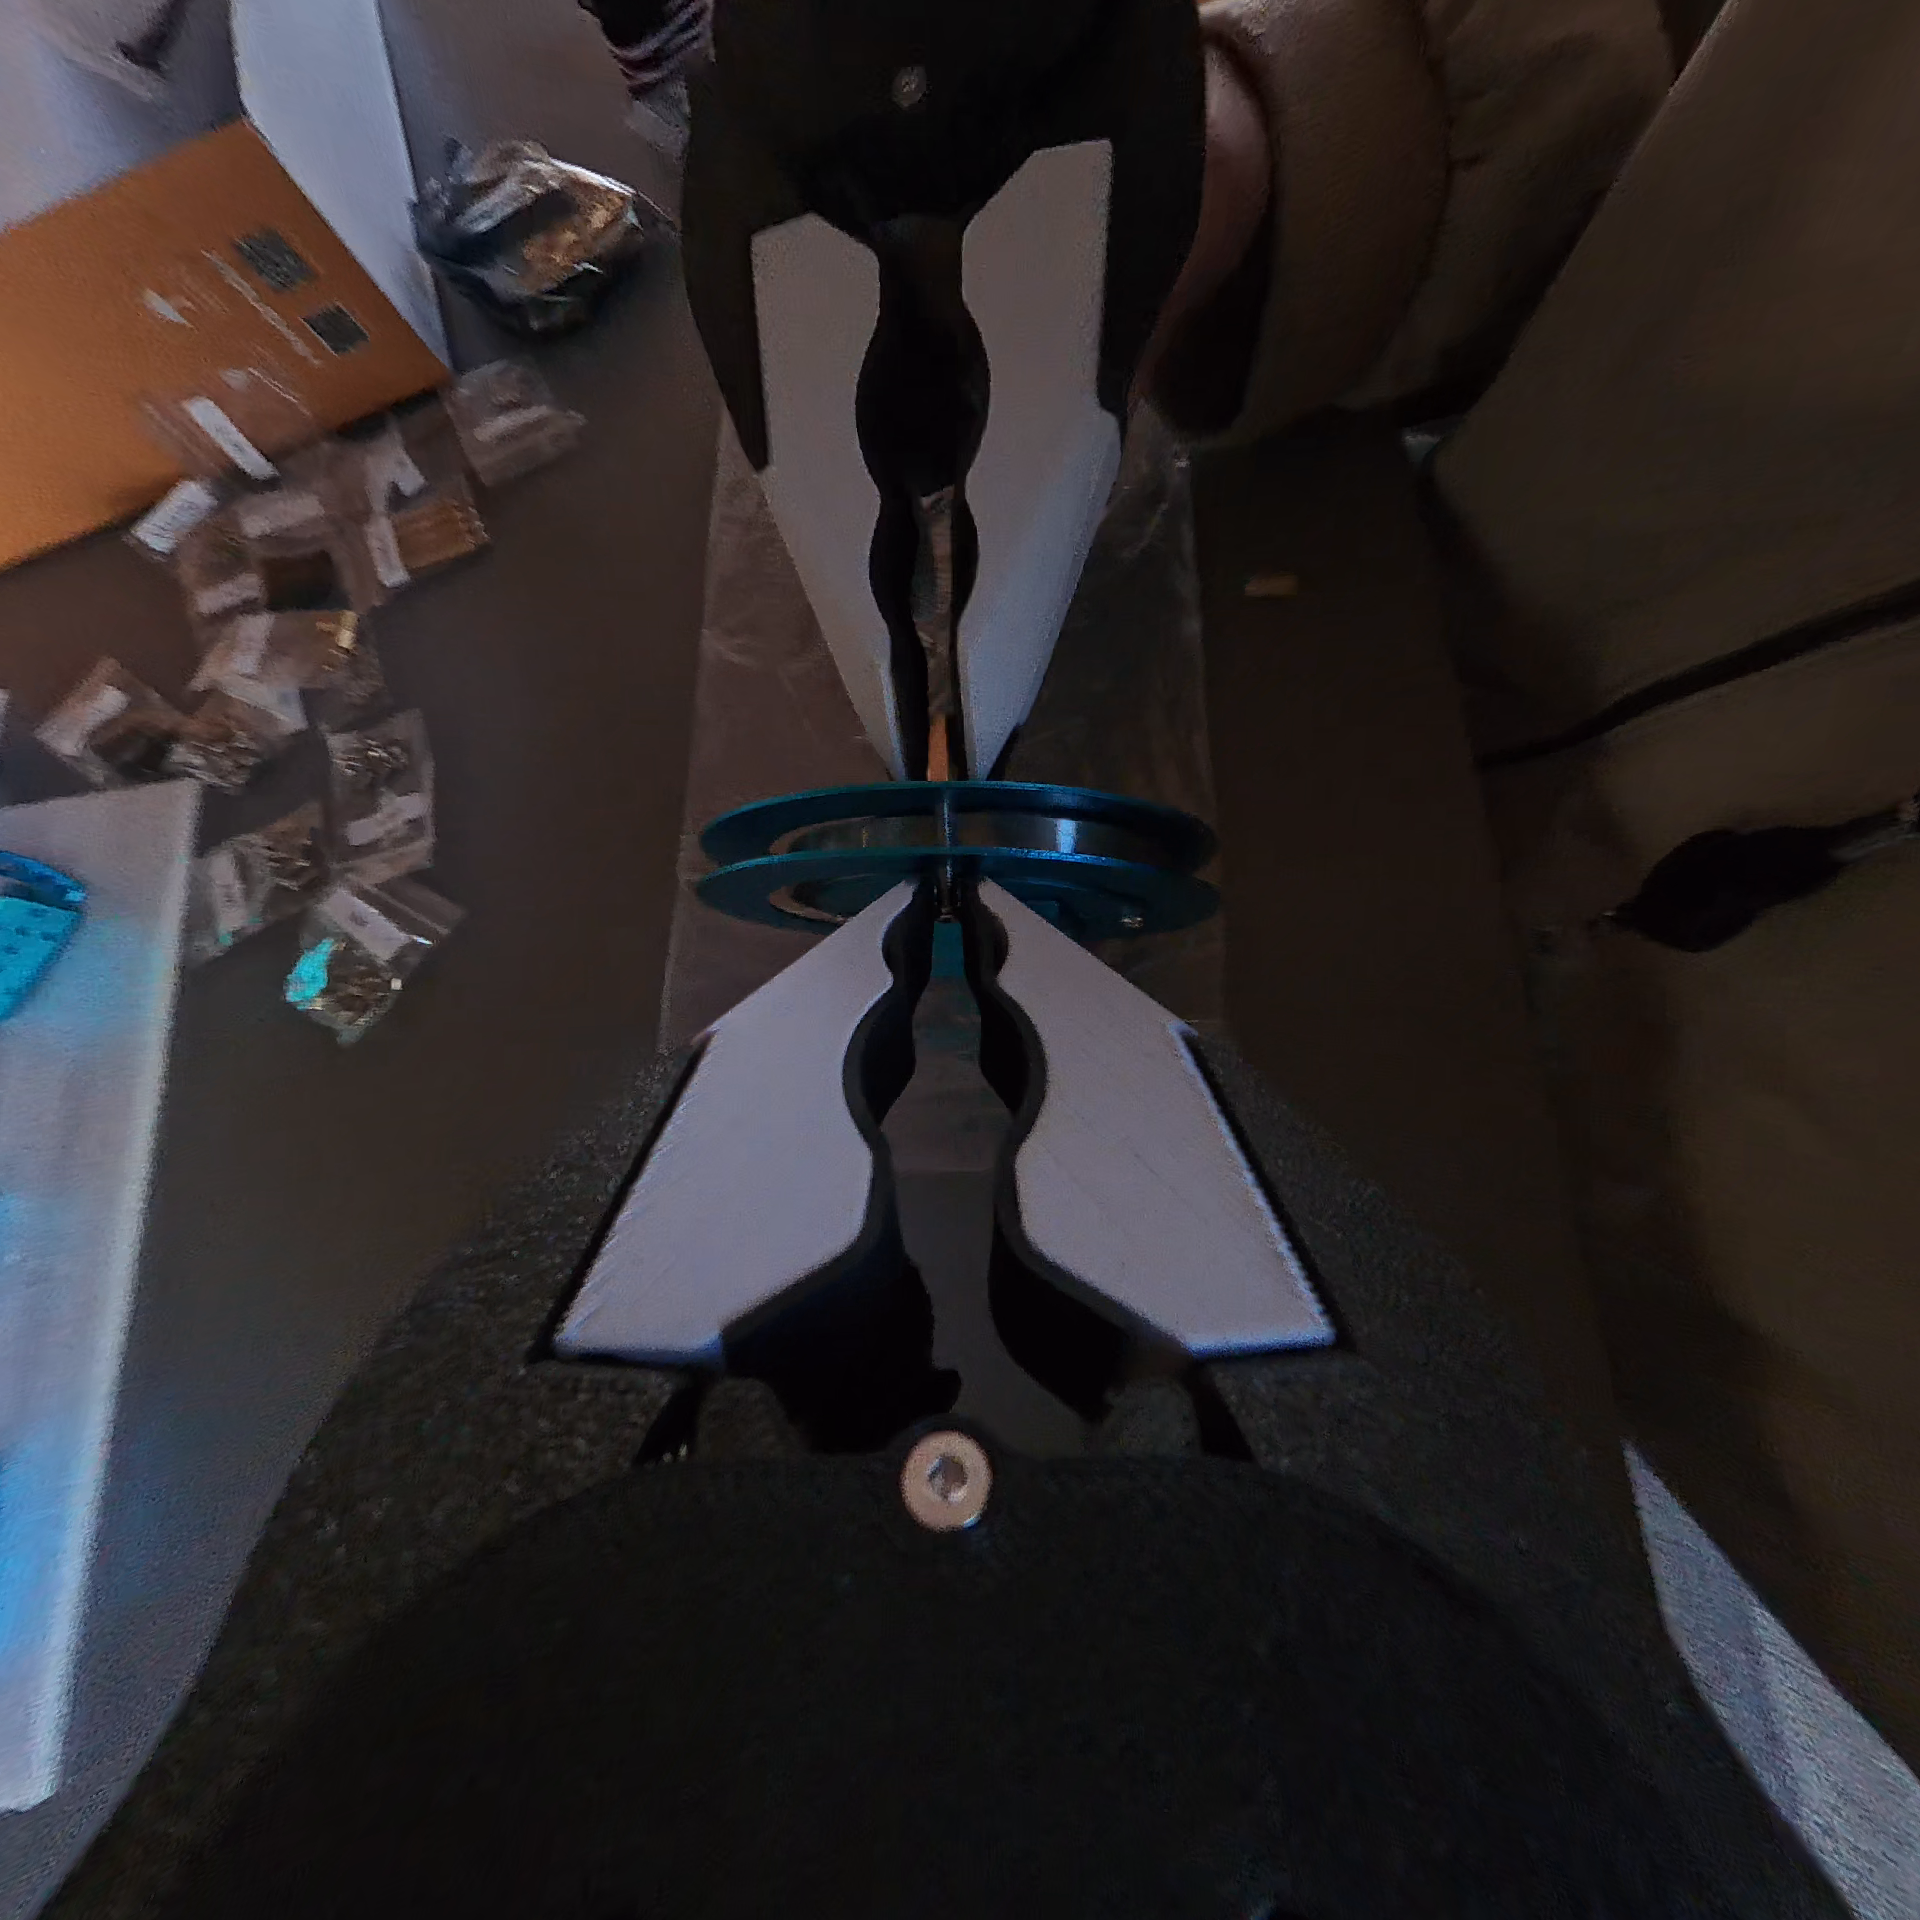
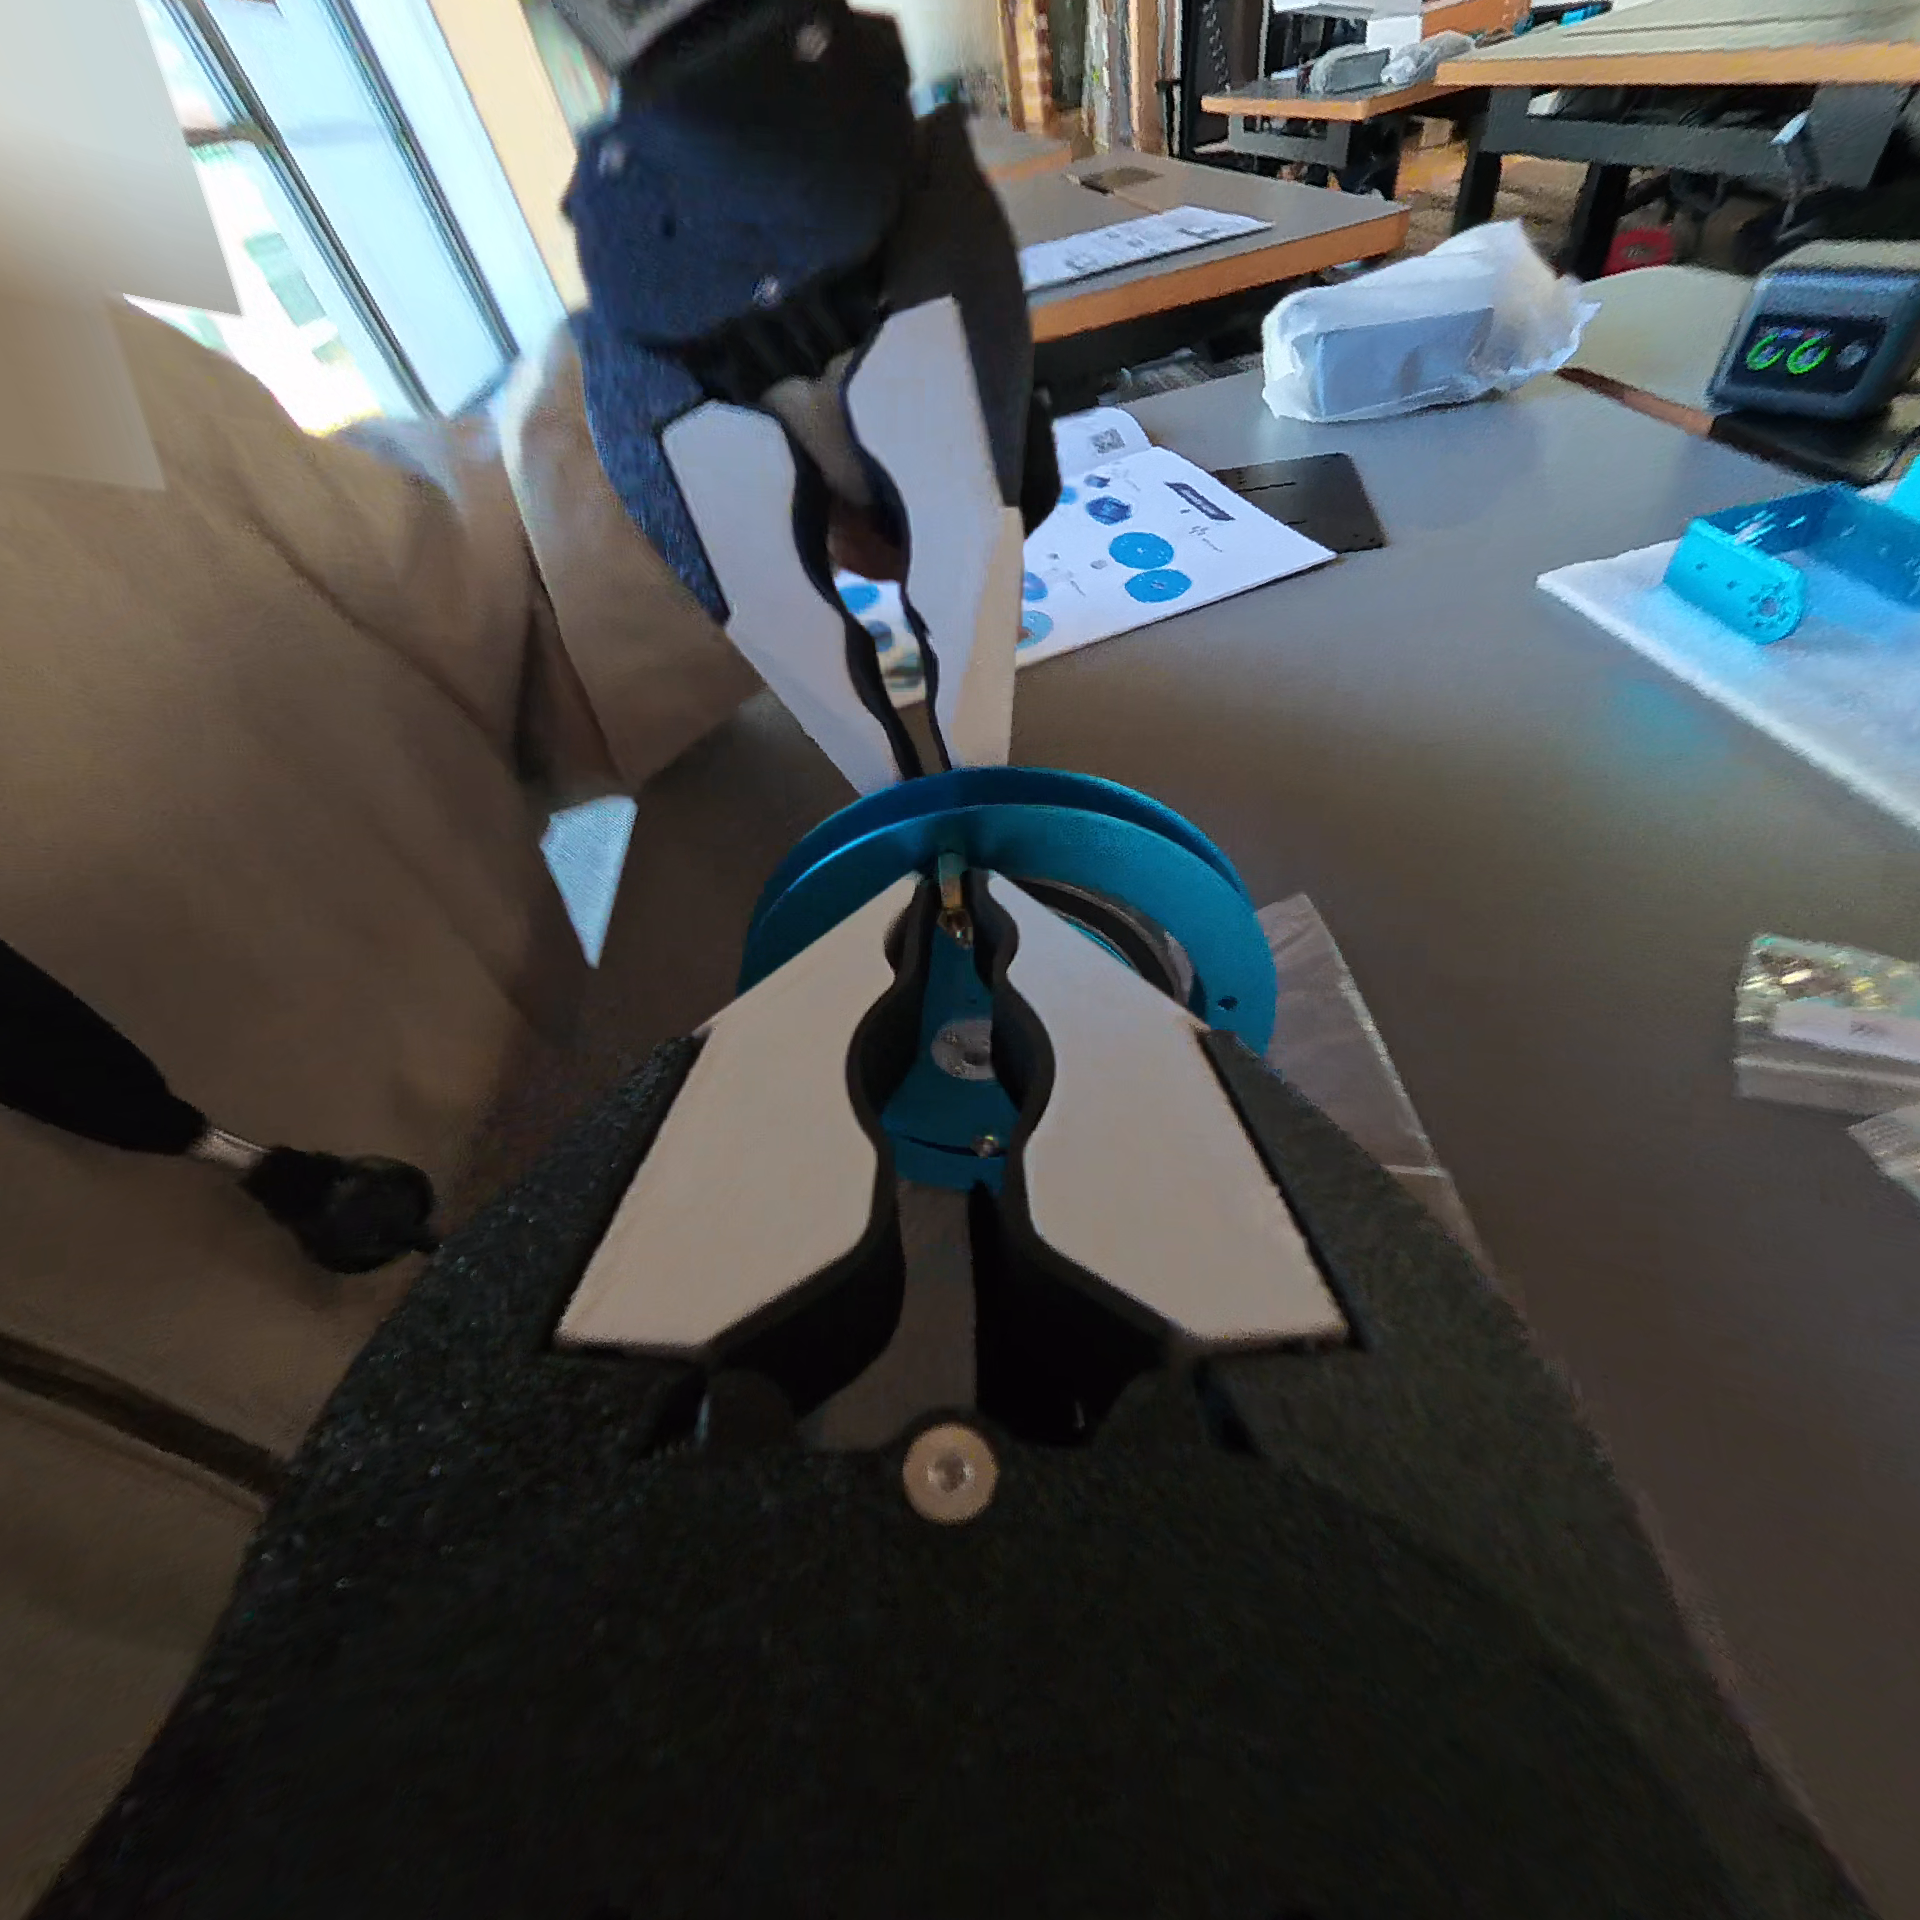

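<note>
both hand-held grippers, left (image 1: pixel 948 904) and right (image 2: pixel 951 914), are clenching the blue pulley wheel (image 2: pixel 1039 831) from six and twelve o'clock; steady, even pressure looks wise.

grey table (image 2: pixel 1455 748) — an open booklet (image 2: pixel 1174 540), a black plate (image 2: pixel 1304 504), small bags (image 1: pixel 343 748) on it.

At frame centre, the blue double-disc wheel (image 2: pixel 997 831) sits between white fingers (image 2: pixel 790 1122) edged in black. The table (image 2: pixel 1455 779) is grey. At upper left of the left wrist view lies an orange-and-white box (image 1: pixel 187 322); beige fabric (image 2: pixel 260 727) fills the right wrist view's left.
</note>
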The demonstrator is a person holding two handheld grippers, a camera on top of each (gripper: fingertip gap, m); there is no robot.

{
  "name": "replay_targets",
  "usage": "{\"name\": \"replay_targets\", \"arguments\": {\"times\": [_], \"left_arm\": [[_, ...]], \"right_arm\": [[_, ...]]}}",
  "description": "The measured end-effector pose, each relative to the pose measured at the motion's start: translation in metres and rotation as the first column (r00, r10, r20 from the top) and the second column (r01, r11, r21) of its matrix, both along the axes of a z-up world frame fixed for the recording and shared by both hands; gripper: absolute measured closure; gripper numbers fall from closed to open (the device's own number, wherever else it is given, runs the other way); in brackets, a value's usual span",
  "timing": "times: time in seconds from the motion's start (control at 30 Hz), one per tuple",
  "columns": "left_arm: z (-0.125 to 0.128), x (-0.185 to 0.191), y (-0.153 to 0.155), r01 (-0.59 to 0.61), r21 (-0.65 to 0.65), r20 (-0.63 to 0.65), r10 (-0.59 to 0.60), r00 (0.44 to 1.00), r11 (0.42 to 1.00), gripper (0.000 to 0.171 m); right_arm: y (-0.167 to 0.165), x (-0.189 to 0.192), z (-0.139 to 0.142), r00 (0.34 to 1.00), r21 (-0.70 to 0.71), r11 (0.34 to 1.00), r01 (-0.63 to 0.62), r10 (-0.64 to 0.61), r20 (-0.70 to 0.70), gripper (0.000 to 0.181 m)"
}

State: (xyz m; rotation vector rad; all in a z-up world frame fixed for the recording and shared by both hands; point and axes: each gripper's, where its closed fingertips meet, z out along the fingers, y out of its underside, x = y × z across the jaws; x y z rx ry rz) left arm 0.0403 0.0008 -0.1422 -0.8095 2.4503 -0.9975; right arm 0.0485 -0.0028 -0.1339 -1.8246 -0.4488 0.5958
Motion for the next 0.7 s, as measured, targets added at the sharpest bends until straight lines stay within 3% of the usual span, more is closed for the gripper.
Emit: {"name": "replay_targets", "arguments": {"times": [0.13, 0.2, 0.27, 0.37, 0.43, 0.5, 0.57, 0.63, 0.7], "left_arm": [[0.001, -0.002, -0.003, -0.003, -0.135, -0.150, -0.017, 0.989, 0.991, 0.168], [0.002, -0.002, -0.005, -0.034, -0.233, -0.230, -0.022, 0.973, 0.972, 0.169], [0.003, -0.001, -0.006, -0.061, -0.320, -0.302, -0.041, 0.952, 0.946, 0.168], [0.004, 0.002, -0.005, -0.109, -0.414, -0.368, -0.057, 0.928, 0.904, 0.169], [0.005, 0.004, -0.005, -0.135, -0.465, -0.397, -0.070, 0.915, 0.875, 0.169], [0.006, 0.003, -0.008, -0.158, -0.520, -0.428, -0.096, 0.898, 0.839, 0.169], [0.008, 0.001, -0.012, -0.170, -0.565, -0.460, -0.137, 0.877, 0.807, 0.168], [0.008, -0.001, -0.015, -0.171, -0.588, -0.479, -0.171, 0.861, 0.790, 0.168], [0.008, 0.000, -0.017, -0.183, -0.601, -0.495, -0.184, 0.849, 0.778, 0.167]], "right_arm": [[-0.001, 0.003, 0.001, 0.969, 0.087, 0.996, 0.018, -0.039, 0.245, 0.169], [-0.005, 0.008, 0.003, 0.912, 0.158, 0.987, 0.011, -0.075, 0.404, 0.159], [-0.008, 0.017, 0.007, 0.807, 0.223, 0.975, 0.011, -0.141, 0.573, 0.152], [-0.010, 0.026, 0.007, 0.634, 0.207, 0.977, 0.042, -0.186, 0.751, 0.144], [-0.008, 0.030, 0.002, 0.463, 0.226, 0.974, 0.036, -0.217, 0.860, 0.134], [-0.006, 0.027, 0.007, 0.299, 0.329, 0.944, -0.009, -0.311, 0.902, 0.143], [-0.006, 0.018, 0.009, 0.200, 0.397, 0.914, -0.085, -0.375, 0.905, 0.152], [-0.003, 0.018, 0.005, 0.116, 0.418, 0.901, -0.114, -0.406, 0.907, 0.147], [0.000, 0.020, -0.001, 0.080, 0.403, 0.906, -0.130, -0.396, 0.915, 0.148]]}}
